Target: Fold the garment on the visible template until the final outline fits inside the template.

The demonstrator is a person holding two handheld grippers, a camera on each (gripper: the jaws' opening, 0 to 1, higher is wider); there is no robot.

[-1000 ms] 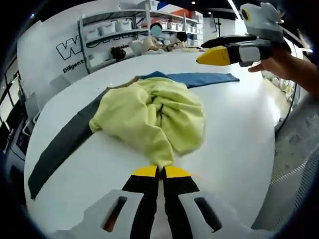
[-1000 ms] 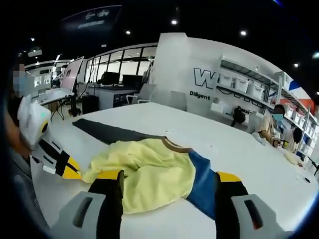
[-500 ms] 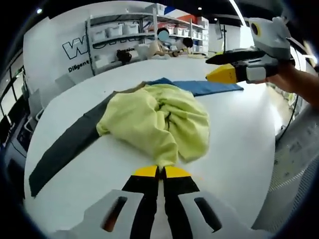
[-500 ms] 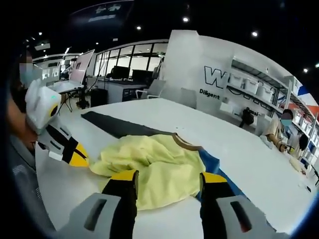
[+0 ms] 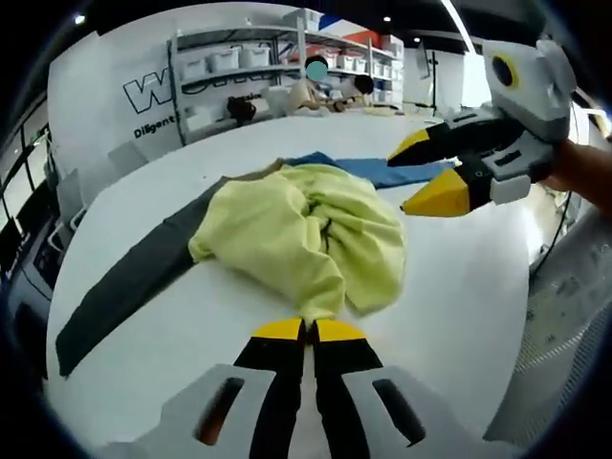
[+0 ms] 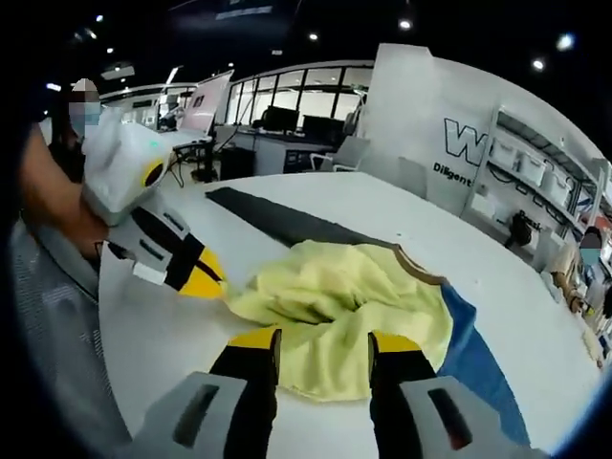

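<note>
A crumpled yellow garment (image 5: 306, 234) lies mid-table on the dark-and-blue template (image 5: 124, 282), its six o'clock edge clamped by the left gripper (image 5: 306, 330), while the right gripper (image 6: 320, 342), jaws apart, risks dragging it off-template.

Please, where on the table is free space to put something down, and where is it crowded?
Free: white table between the yellow garment and its near edge, and beyond the blue strip. Crowded: the middle, where the garment covers the dark strip, with the left gripper and right gripper on it.
</note>
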